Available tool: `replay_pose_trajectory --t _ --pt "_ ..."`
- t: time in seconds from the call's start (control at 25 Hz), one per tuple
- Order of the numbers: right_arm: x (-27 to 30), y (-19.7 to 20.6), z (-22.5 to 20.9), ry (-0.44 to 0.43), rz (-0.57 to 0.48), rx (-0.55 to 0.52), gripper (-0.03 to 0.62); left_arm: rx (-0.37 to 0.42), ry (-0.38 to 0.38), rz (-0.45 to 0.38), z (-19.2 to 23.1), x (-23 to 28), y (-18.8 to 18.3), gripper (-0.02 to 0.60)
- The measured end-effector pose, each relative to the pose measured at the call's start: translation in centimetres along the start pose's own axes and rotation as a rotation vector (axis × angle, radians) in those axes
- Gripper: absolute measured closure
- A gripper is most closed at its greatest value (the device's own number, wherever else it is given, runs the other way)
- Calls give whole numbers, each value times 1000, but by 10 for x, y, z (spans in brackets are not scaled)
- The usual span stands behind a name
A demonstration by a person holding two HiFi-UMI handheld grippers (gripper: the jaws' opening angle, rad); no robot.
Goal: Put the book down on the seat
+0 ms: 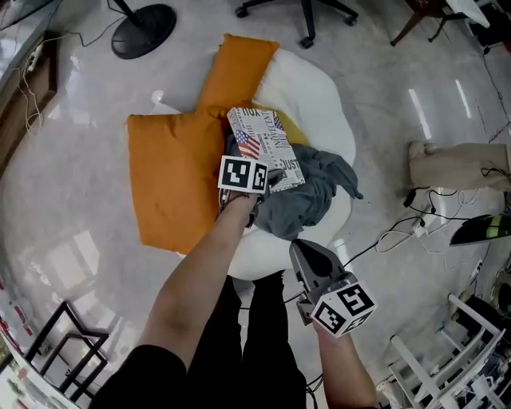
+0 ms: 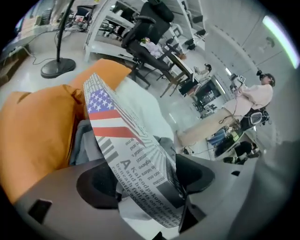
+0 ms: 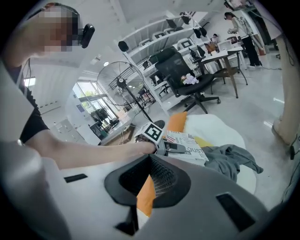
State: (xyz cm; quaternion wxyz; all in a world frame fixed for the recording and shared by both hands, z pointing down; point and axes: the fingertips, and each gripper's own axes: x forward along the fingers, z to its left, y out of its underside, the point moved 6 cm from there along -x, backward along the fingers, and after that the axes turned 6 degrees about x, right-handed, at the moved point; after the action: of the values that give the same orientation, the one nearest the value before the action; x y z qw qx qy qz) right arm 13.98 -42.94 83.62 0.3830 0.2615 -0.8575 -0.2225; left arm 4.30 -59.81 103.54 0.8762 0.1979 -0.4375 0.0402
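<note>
The book [image 1: 267,144], its cover printed with newspaper text and a flag, lies on the white beanbag seat [image 1: 319,96], partly over a grey garment [image 1: 311,192] and beside an orange cushion [image 1: 172,176]. My left gripper [image 1: 270,179] is at the book's near edge. In the left gripper view the book [image 2: 122,136] runs slantwise between the widely spread jaws of the left gripper [image 2: 145,185], which stands open. My right gripper [image 1: 307,254] hangs above the floor in front of the seat, jaws together and empty. From the right gripper [image 3: 150,180] the book [image 3: 187,143] shows ahead.
A second orange cushion [image 1: 235,68] leans at the seat's back. A fan base [image 1: 144,30] and an office chair base [image 1: 307,12] stand behind. Cables [image 1: 415,228], a person's legs [image 1: 459,164] and a white rack [image 1: 471,351] are to the right. A black frame [image 1: 64,351] stands at lower left.
</note>
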Motion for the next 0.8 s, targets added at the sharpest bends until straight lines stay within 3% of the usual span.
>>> replay_pose_trajectory --t 0.12,0.24,0.36,0.52,0.6,0.72,0.8 --pt "-1 -1 20 -12 -6 2 579 111 -38 92 -6 -16 -2 229" --pt "-1 5 40 -26 3 4 579 176 -72 115 -9 -33 2 227" --pt "0 11 49 -39 0 15 579 178 -1 86 -13 -37 2 227" --pt "0 24 50 -45 -7 38 579 387 79 75 -25 -30 0 230" --pt "0 33 46 -34 3 44 579 463 125 20 -34 -28 -8 240" --pt "-2 49 31 -14 21 60 579 385 247 -133 -42 -23 -27 331" --pt "-2 60 18 1 32 77 579 362 260 -199 -40 -14 -40 388"
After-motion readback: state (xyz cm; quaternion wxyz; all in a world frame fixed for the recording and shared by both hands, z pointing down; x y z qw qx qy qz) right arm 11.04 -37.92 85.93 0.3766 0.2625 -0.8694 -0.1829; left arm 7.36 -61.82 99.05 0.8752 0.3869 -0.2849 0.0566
